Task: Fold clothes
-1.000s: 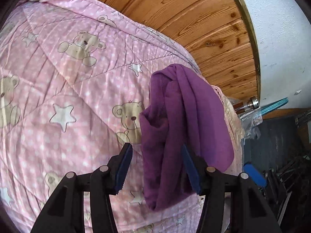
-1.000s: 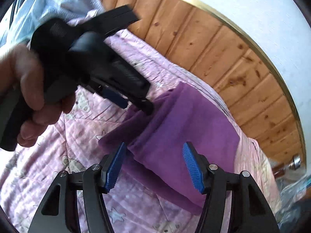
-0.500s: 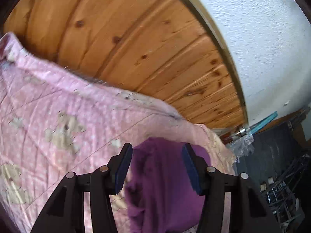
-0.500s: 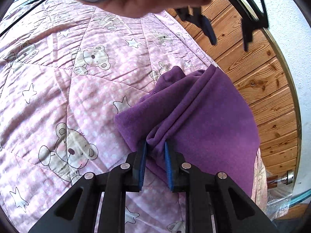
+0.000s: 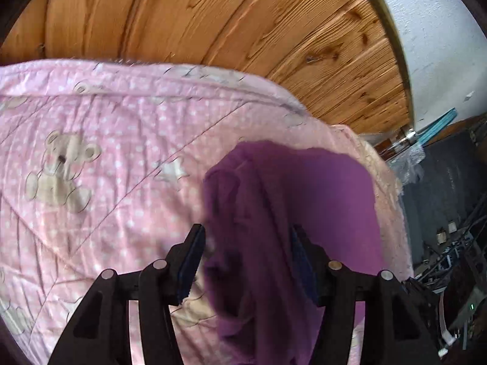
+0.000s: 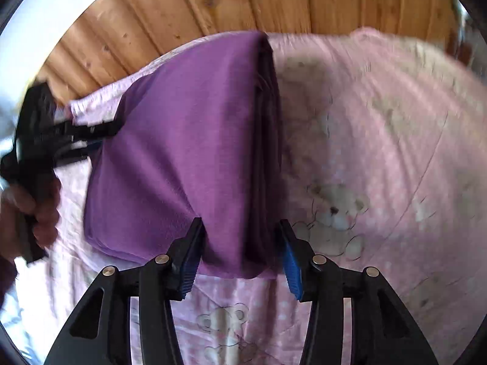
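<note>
A folded purple garment (image 6: 188, 140) lies on the pink teddy-bear quilt (image 6: 380, 152). My right gripper (image 6: 239, 258) is open, its blue pads on either side of the garment's near corner, and the fabric fills the gap. In the left wrist view the purple garment (image 5: 274, 213) is blurred and runs up between the fingers of my open left gripper (image 5: 246, 258). In the right wrist view, a hand (image 6: 39, 213) holds the left gripper (image 6: 103, 138) at the garment's left edge.
A wooden plank wall (image 5: 243, 24) rises right behind the quilt (image 5: 106, 152). Past the bed's right edge in the left wrist view there is a white wall (image 5: 441, 45) and dark clutter (image 5: 450, 243) on the floor.
My right gripper, shut on a fold of the garment half a second ago, has opened and swung round to another side. The left gripper has dropped back lower over the garment.
</note>
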Demonstrator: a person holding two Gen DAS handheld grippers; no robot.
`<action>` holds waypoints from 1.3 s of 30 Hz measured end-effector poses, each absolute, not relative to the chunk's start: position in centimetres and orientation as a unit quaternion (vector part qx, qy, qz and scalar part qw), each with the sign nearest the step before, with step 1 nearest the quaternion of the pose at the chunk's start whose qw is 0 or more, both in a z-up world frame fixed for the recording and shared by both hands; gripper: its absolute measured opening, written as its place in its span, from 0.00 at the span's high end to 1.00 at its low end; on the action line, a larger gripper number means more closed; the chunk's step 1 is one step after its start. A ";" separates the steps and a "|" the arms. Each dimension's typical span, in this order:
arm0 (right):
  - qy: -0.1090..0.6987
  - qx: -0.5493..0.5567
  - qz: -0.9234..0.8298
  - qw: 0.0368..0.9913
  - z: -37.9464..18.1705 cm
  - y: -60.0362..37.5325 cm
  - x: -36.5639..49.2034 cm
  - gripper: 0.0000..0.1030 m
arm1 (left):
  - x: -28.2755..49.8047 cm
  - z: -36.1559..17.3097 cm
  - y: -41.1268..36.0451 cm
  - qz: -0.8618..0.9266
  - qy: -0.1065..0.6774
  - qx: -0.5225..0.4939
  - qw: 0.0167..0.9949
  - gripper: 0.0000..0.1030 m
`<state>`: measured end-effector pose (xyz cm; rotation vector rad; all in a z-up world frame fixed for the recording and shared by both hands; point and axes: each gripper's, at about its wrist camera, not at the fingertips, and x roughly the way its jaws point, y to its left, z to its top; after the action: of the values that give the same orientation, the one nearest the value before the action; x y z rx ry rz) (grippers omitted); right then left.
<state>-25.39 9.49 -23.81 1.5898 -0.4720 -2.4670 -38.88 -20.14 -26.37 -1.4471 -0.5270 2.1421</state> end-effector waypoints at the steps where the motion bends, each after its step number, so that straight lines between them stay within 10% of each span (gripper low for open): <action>1: -0.180 0.528 -0.826 0.085 -22.9 10.0 -25.1 0.54 | -38.2 -26.2 -20.5 0.789 -0.192 -0.532 0.241 0.40; 12: -0.012 0.536 -0.844 0.010 -18.3 6.2 -20.1 0.45 | -25.5 -22.7 -18.3 0.795 -0.110 -0.557 0.213 0.40; 39: 0.000 0.493 -0.869 0.035 -10.2 1.3 -12.8 0.44 | -12.7 -8.4 -15.2 0.854 -0.065 -0.483 0.181 0.40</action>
<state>-12.79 1.28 -10.23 1.5162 0.0005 -2.6720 -12.69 -15.24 -8.42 -1.3646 -0.1836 2.4130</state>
